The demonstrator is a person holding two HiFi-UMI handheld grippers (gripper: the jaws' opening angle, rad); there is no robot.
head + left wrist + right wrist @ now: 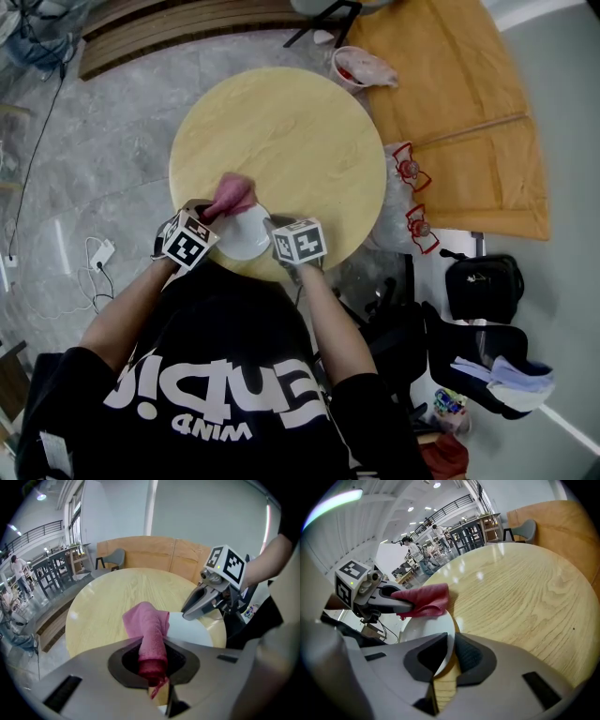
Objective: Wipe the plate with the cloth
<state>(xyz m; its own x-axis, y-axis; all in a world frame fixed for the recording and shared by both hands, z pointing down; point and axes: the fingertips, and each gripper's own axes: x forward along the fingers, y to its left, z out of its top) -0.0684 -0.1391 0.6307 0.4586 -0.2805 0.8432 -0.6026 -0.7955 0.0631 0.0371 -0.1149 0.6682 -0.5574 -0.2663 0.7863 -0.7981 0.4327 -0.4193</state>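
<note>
A white plate [246,234] is held tilted over the near edge of the round wooden table [281,141]. My right gripper [277,240] is shut on the plate's right rim; the plate [425,630] runs between its jaws. My left gripper [208,217] is shut on a pink cloth [231,196], whose folded end [148,630] sticks out past the jaws toward the plate [190,630]. In the right gripper view the cloth [425,600] rests against the plate's far edge, and the left gripper [396,603] comes in from the left. The right gripper's finger [199,603] shows in the left gripper view.
A bowl with pink stuff [358,66] stands on the floor past the table's far right. Orange panels [459,103] lie to the right, with bags [412,202] and a black bag [483,286] on the floor. Cables [94,258] trail at the left. Benches and people fill the hall behind.
</note>
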